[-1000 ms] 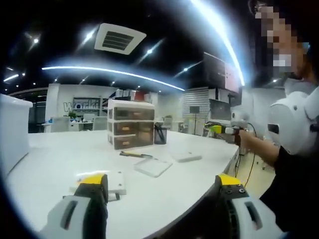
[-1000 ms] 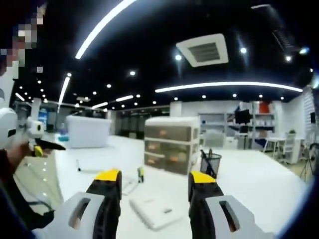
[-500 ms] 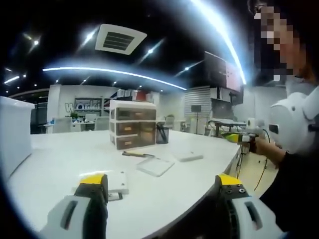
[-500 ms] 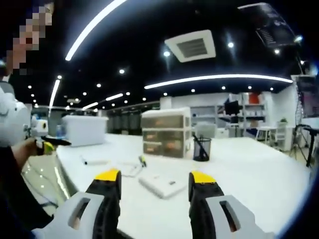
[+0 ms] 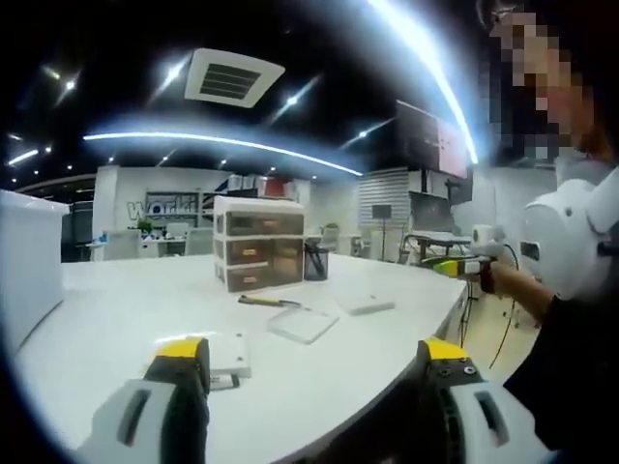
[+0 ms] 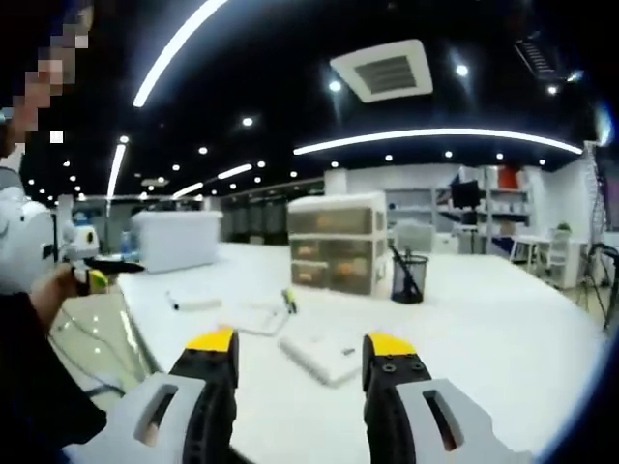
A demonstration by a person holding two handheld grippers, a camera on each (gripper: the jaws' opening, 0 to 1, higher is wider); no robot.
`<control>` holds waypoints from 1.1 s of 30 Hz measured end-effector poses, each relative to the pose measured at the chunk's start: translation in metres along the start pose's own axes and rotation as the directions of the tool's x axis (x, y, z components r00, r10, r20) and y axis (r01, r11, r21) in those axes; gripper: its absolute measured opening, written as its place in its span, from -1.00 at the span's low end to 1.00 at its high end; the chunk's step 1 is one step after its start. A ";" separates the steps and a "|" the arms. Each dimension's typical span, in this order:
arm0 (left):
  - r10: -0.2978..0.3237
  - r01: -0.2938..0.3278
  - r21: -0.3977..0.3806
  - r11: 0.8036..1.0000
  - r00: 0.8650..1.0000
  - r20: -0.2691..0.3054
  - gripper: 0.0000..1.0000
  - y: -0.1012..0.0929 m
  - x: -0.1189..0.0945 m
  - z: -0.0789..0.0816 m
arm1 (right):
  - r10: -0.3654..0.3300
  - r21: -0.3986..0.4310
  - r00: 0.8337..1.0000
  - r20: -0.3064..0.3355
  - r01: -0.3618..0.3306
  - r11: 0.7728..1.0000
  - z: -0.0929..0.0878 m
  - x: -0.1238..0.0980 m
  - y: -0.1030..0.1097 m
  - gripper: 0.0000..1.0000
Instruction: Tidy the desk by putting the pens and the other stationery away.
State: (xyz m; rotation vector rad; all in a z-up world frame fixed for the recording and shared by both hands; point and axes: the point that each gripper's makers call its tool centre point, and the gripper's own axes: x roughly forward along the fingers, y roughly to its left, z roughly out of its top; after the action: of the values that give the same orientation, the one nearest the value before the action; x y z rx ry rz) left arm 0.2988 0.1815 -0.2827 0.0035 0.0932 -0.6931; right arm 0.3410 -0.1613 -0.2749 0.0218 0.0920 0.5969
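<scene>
Both grippers hung over the near counter (image 5: 116, 309) edge, the left gripper (image 5: 305, 372) and right gripper (image 6: 298, 362) with fingers spread and empty, apparently poised to start; a pen (image 6: 289, 300) lay at 12 o'clock before the 3-drawer organizer (image 6: 341, 247), beside the mesh pen cup (image 6: 407, 280)

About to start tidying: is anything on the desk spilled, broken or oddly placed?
Nothing spilled or visibly damaged. A pen, a marker and flat white pieces lie loose on the desk, outside the drawer unit and mesh cup.
</scene>
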 end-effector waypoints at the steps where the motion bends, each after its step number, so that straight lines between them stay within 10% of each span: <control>1: 0.000 0.000 0.000 1.000 1.000 0.000 0.74 0.000 0.000 0.000 | 0.016 0.011 1.000 -0.010 -0.016 1.000 0.001 0.002 0.002 -0.05; 33: 0.017 -0.016 -0.026 1.000 1.000 0.021 0.73 0.009 -0.014 -0.005 | 0.217 -0.037 0.941 -0.259 -0.234 0.972 0.032 0.115 0.011 -0.07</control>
State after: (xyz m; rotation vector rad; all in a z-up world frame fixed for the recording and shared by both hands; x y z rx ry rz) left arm 0.2941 0.1975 -0.2866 -0.0278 0.0814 -0.6753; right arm 0.4330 -0.0875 -0.2517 -0.1111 0.3212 0.8305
